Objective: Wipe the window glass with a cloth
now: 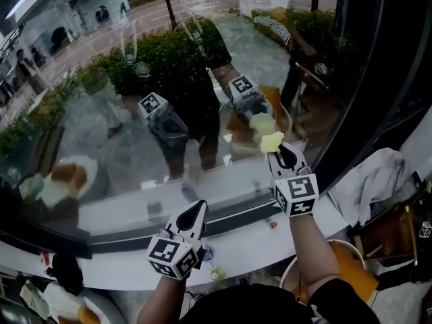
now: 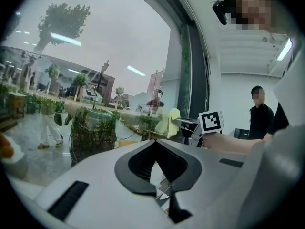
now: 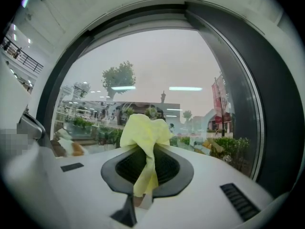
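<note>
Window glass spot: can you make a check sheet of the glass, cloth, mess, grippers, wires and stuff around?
Surface: window glass, full of reflections; white sill below.
Job's things: yellow cloth, its tip at the glass.
Clutter: white fabric heaped at the right; small bits on the sill.
Grippers: right gripper shut on the yellow cloth; left gripper shut, empty, held low.
Cables: nothing seen.
Surroundings: hedges outside; a person standing indoors.

A white sill (image 1: 121, 211) runs along the bottom, with a small green object (image 1: 217, 274) and a tiny red one (image 1: 273, 225) lying on it. Pale crumpled fabric (image 1: 368, 181) is draped at the right, above a round orange seat (image 1: 351, 268). Green hedges (image 1: 155, 63) grow outside. A person in black (image 2: 259, 116) stands indoors
</note>
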`<move>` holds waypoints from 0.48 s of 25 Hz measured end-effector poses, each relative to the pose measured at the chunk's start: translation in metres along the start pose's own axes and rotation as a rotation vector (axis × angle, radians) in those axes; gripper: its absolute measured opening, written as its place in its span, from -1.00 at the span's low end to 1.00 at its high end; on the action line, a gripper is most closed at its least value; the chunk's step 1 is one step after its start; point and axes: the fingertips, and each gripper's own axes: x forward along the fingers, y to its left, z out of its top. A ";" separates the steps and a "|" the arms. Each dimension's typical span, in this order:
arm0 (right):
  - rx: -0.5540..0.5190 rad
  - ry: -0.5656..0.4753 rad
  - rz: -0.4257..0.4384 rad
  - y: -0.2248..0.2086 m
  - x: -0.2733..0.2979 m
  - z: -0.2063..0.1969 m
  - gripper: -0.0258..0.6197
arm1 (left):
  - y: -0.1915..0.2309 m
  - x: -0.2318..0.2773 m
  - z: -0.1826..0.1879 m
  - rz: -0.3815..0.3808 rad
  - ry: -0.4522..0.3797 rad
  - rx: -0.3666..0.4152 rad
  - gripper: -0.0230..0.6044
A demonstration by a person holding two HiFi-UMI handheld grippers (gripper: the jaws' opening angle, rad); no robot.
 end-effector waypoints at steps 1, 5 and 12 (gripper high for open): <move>-0.001 -0.002 0.000 0.000 0.000 0.000 -0.74 | -0.001 0.000 0.000 0.001 -0.002 0.001 -0.90; 0.007 -0.009 -0.006 -0.001 -0.001 0.000 -0.74 | 0.002 -0.001 0.002 0.015 -0.010 0.001 -0.90; 0.017 -0.003 -0.016 -0.001 0.000 0.001 -0.74 | 0.005 -0.006 0.003 0.025 -0.012 -0.003 -0.90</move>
